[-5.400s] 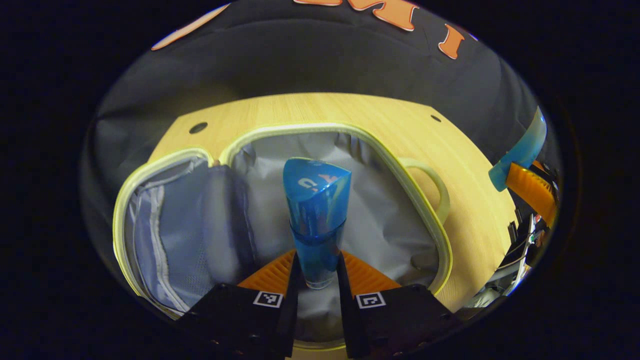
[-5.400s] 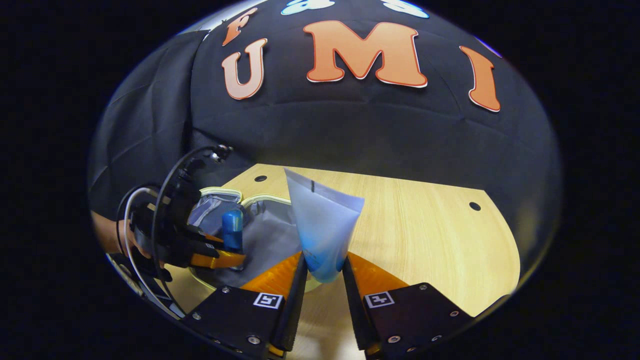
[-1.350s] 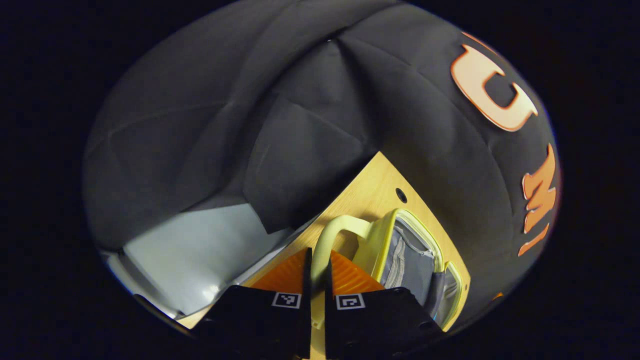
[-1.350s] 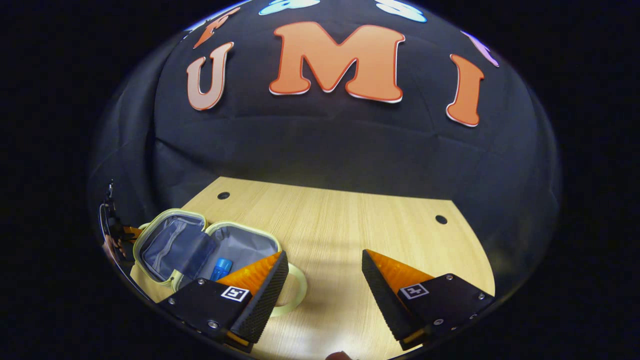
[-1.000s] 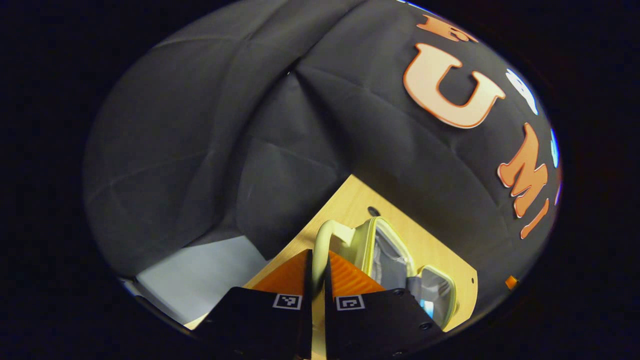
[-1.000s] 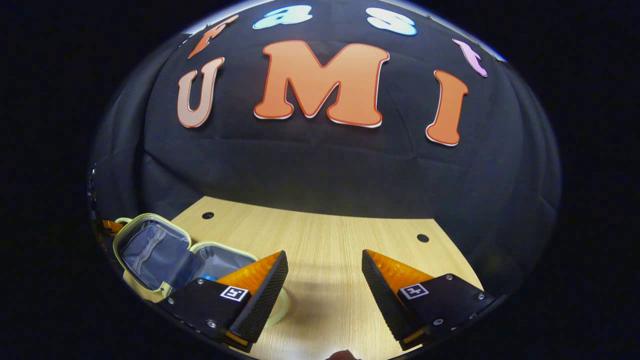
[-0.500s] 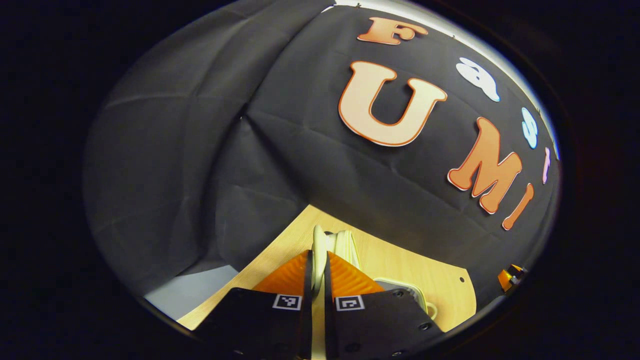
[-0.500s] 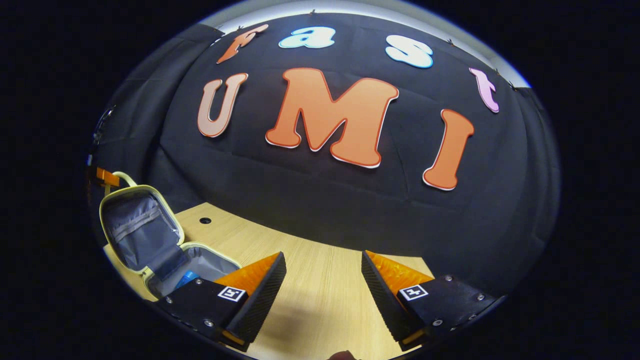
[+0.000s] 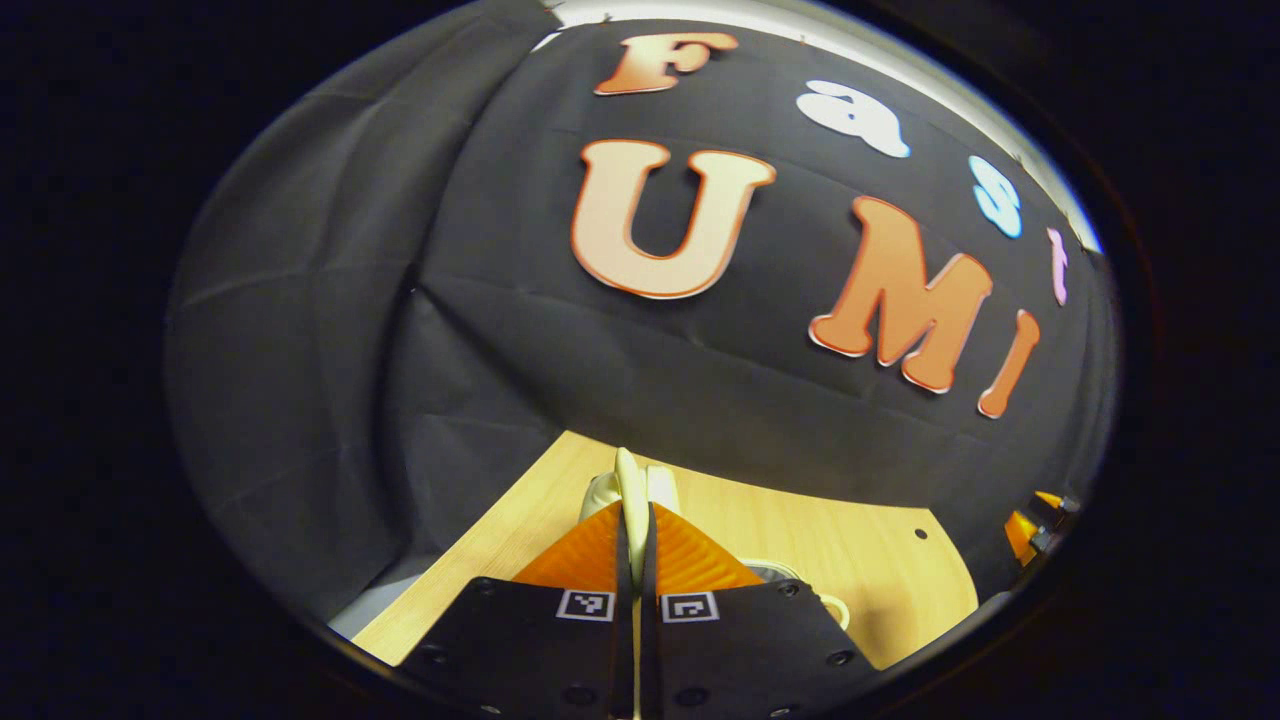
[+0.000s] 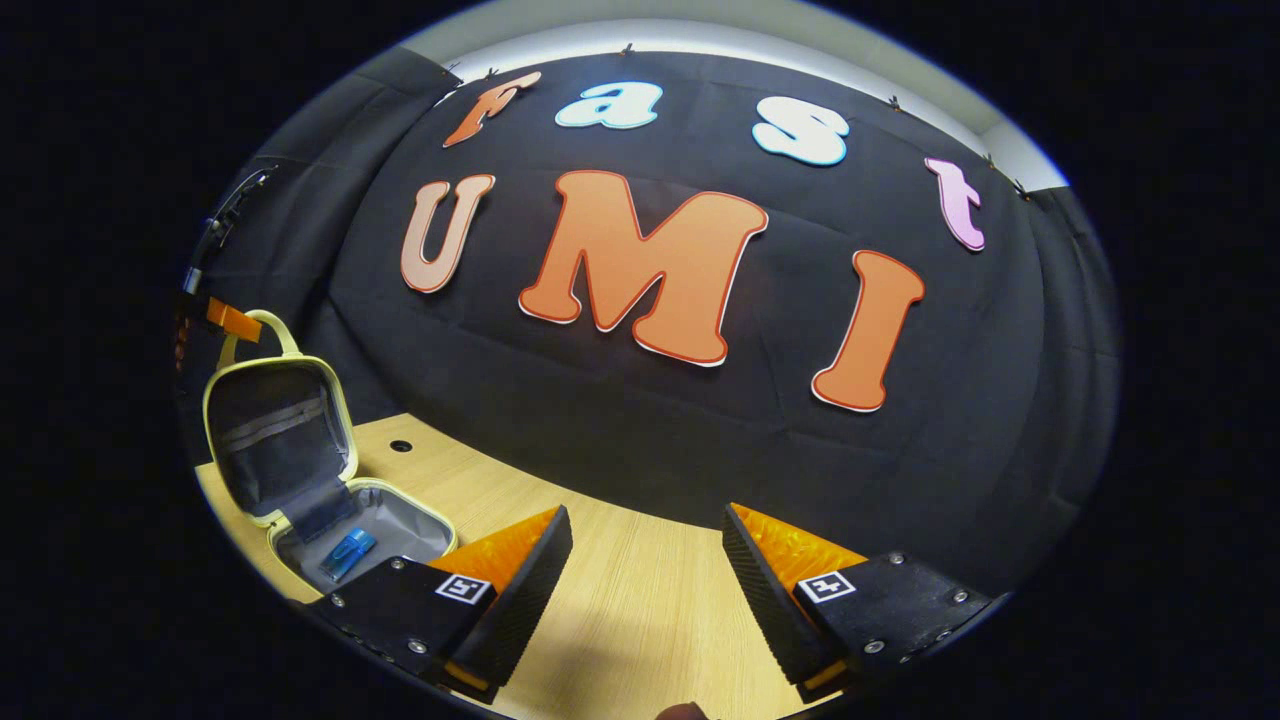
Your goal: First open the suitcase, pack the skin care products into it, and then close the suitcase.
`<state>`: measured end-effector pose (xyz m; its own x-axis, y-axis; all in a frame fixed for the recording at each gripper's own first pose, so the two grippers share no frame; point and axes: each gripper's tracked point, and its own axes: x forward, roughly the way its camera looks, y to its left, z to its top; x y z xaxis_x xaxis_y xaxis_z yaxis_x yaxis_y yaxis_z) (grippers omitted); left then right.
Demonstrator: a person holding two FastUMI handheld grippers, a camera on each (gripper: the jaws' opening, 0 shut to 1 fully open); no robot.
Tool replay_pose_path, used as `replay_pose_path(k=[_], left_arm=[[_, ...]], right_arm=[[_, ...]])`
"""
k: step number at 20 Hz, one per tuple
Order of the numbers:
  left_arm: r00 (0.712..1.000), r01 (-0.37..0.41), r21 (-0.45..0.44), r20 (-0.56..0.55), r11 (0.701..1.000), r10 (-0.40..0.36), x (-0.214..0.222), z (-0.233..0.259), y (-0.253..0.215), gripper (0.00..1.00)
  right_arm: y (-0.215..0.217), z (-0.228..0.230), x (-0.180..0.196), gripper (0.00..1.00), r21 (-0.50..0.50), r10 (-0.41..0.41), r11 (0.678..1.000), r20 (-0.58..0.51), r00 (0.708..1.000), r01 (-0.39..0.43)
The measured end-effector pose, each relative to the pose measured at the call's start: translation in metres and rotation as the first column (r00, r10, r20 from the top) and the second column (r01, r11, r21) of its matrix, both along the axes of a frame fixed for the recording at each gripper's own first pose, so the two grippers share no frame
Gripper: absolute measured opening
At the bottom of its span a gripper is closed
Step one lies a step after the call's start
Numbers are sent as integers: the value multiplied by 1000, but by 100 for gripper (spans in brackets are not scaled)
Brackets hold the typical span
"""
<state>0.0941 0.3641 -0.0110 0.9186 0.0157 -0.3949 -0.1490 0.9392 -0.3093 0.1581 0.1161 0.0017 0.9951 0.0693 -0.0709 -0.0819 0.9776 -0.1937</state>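
The small suitcase stands half open at the left of the right gripper view. Its lid (image 10: 280,420) is raised nearly upright over the grey-lined base (image 10: 400,528). A blue skin care bottle (image 10: 348,553) lies inside the base. My left gripper (image 9: 637,512) is shut on the lid's pale yellow-green handle (image 9: 628,478), and it shows again at that handle (image 10: 262,328) in the right gripper view. My right gripper (image 10: 645,522) hangs open over the wooden table (image 10: 620,610), to the right of the suitcase, with nothing between its fingers.
The base's own handle (image 9: 835,608) pokes out on the table beside my left fingers. Small holes (image 10: 400,445) mark the tabletop near its far edge. Bare wood stretches to the right of the suitcase. The right gripper (image 9: 1030,525) shows at the far right of the left gripper view.
My left gripper, still shut on the handle, has swung the lid up from lying flat to nearly upright. The right gripper has stayed open and tilted upward.
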Motion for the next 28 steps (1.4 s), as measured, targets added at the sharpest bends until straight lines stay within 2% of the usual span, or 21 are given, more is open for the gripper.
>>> replay_pose_path(k=[4, 11, 17, 21, 23, 25, 28], left_arm=[[994, 103, 22, 23, 994, -103, 12, 18, -61, 3], [979, 203, 8, 20, 979, -203, 16, 19, -135, 3], [946, 325, -39, -11, 945, -325, 10, -3, -225, 3], [925, 374, -37, -54, 927, -375, 9, -22, -261, 3], [915, 394, -24, -86, 919, -394, 8, -34, -275, 3], [904, 416, 28, -119, 909, -411, 6, -47, -292, 3], [876, 469, 121, -185, 875, -444, -1, -70, -321, 3]], right_arm=[[-14, -2, -4, 96, 6, -11, 1000, 2, 1000, 11], [-42, -7, -15, 96, 23, -43, 999, 1, 999, 43], [-55, -26, -21, 96, 36, -40, 998, -38, 998, 42], [-64, -28, -29, 96, 33, -49, 998, -41, 998, 51], [-71, -32, -31, 96, 45, -56, 997, -47, 997, 58], [-76, -32, -33, 96, 70, -55, 996, -46, 997, 58], [-85, -33, -37, 95, 66, -65, 996, -41, 997, 68]])
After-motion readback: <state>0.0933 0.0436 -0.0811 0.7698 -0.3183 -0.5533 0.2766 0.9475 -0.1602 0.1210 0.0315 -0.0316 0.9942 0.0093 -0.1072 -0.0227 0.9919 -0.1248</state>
